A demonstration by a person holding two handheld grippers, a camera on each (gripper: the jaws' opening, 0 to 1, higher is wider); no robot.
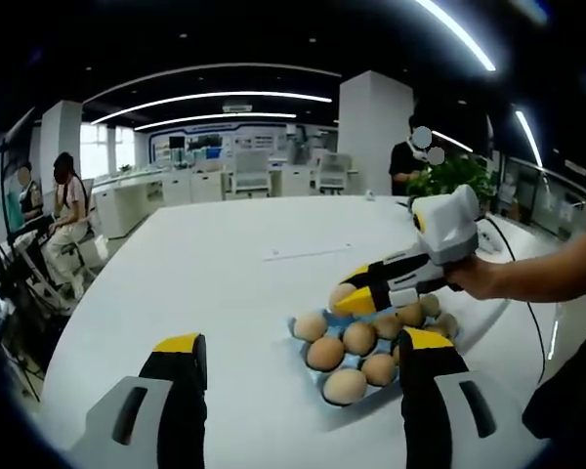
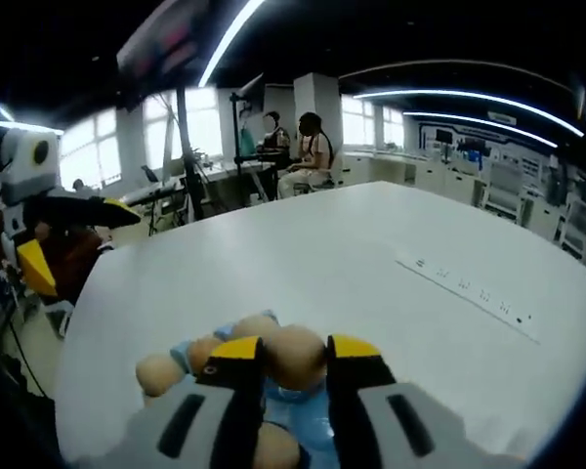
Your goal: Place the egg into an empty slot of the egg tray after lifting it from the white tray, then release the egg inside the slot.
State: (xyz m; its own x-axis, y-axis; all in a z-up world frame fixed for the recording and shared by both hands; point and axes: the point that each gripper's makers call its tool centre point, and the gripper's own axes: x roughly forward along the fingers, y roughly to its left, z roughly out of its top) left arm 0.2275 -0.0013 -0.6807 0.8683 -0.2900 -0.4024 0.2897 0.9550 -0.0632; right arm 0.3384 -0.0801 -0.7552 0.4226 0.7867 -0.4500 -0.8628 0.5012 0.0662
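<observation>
Two views, taken in turn. From the left gripper view, the left gripper (image 1: 298,376) hangs over the white worktop (image 1: 225,283) with its yellow-tipped fingers (image 1: 181,347) wide apart and nothing between them. Ahead and to the right lies the blue egg tray (image 1: 317,376), already holding a cluster of brown eggs. The right gripper (image 1: 356,293) reaches in from the right, held by a person's hand (image 1: 474,276), and its fingers are clamped on the egg (image 1: 344,292), which sits just above the far edge of the tray, at or near a slot; whether it touches the tray I cannot tell.

From the right gripper view, the right gripper (image 2: 291,354) looks down its own fingers (image 2: 236,354), which are closed on the egg (image 2: 295,357) at its two sides. Below and to the left are the egg tray (image 2: 303,410) and further eggs (image 2: 161,373). The left gripper (image 2: 68,230) shows at the left edge, well apart.

I judge the egg light, rigid, smooth and easily cracked, so the grip wants only gentle pressure across its widest girth, and the letting-go should come only once the shell rests in the cup.
</observation>
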